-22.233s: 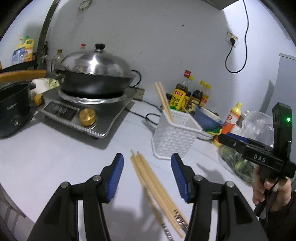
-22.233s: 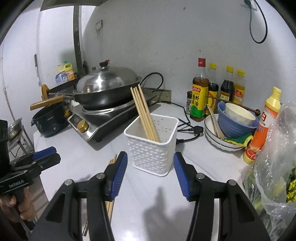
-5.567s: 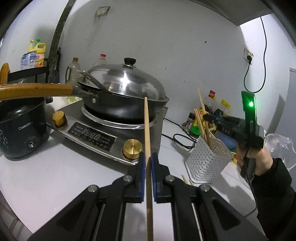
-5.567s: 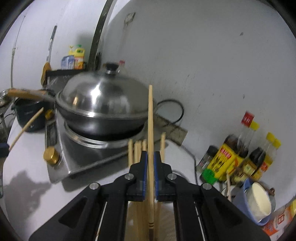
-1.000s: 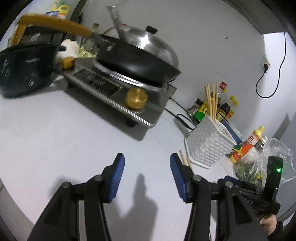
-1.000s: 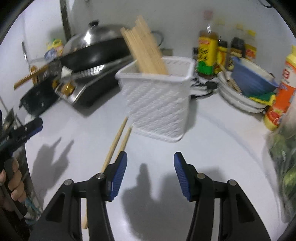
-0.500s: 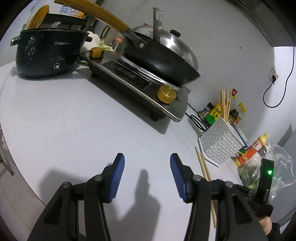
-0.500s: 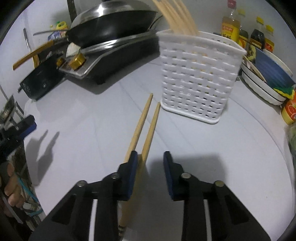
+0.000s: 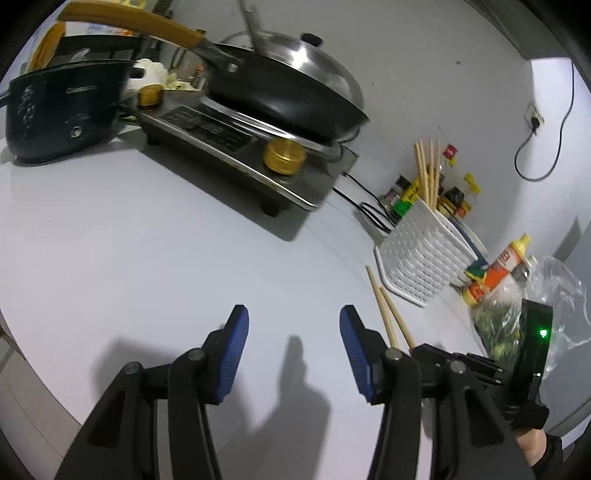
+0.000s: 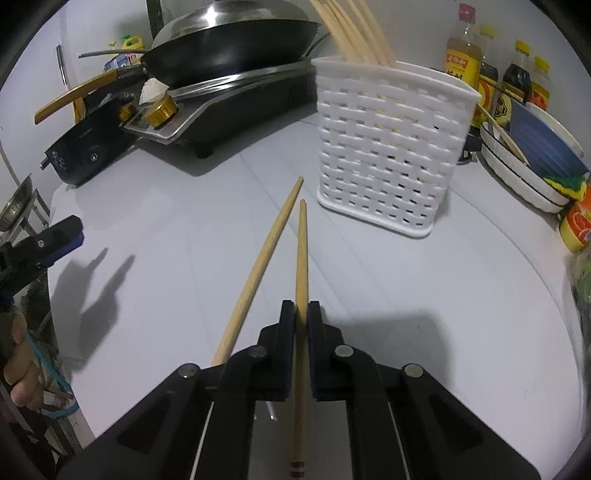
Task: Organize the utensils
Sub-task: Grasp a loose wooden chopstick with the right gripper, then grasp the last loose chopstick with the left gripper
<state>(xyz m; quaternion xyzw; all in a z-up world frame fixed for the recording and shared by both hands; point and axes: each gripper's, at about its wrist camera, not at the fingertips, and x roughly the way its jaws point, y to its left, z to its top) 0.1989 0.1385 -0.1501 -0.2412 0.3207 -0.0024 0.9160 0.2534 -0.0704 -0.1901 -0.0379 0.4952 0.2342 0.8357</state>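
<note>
My right gripper (image 10: 302,310) is shut on a wooden chopstick (image 10: 301,251) that points toward the white basket (image 10: 391,155), which holds several chopsticks (image 10: 354,33). A second chopstick (image 10: 258,273) lies on the counter just left of it. My left gripper (image 9: 293,325) is open and empty above the white counter. In the left wrist view the two chopsticks (image 9: 388,310) lie right of my right fingertip, the basket (image 9: 421,258) behind them, and the right gripper (image 9: 458,365) at their near end.
An induction cooker (image 9: 243,147) with a lidded black wok (image 9: 280,85) stands at the back left, a dark pot (image 9: 59,110) beside it. Sauce bottles (image 10: 495,81), stacked bowls (image 10: 532,162) and a bag of greens (image 9: 517,317) sit right of the basket.
My right gripper has closed on the right-hand chopstick on the counter. My left gripper has swung slightly back toward the basket, still open.
</note>
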